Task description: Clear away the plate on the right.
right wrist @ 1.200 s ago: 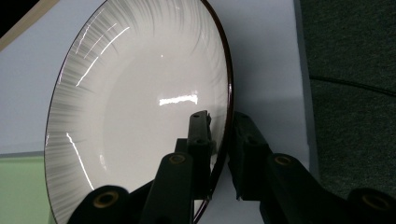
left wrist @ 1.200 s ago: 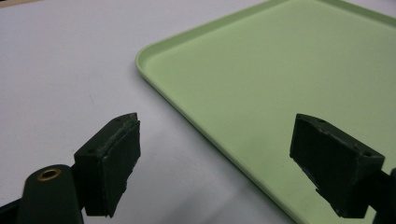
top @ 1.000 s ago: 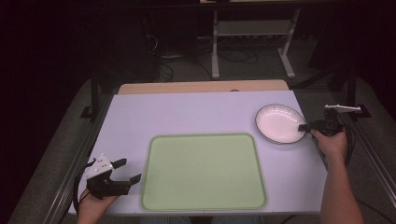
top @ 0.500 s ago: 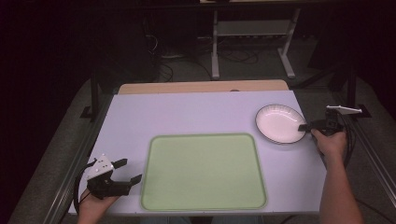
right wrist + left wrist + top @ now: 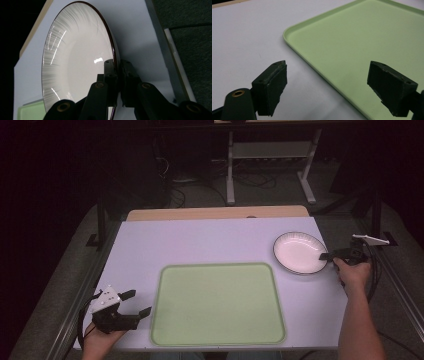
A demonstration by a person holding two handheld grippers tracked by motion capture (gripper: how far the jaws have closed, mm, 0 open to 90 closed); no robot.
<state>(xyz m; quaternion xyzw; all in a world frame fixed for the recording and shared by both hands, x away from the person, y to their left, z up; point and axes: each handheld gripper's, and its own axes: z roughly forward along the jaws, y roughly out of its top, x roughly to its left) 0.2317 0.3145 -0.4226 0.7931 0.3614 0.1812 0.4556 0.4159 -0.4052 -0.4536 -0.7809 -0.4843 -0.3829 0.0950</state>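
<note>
A white plate [image 5: 298, 252] with a dark rim sits at the right side of the table, beyond the green tray's [image 5: 217, 304] far right corner. My right gripper [image 5: 326, 256] is shut on the plate's right rim; in the right gripper view its jaws pinch the rim [image 5: 116, 65], one pad inside the plate [image 5: 75, 62], one outside. Its jaws have just finished closing on that rim. My left gripper [image 5: 138, 304] rests at the table's front left, jaws open and empty, beside the tray's left edge [image 5: 312, 67].
The white tabletop [image 5: 200, 240] has a wooden strip [image 5: 215, 213] along its far edge. Metal frame rails run along the table's right side [image 5: 395, 285]. Dark floor with cables and a stand lies beyond.
The right gripper's jaws have closed slightly on the plate's rim. Both hands and the plate stay where they were.
</note>
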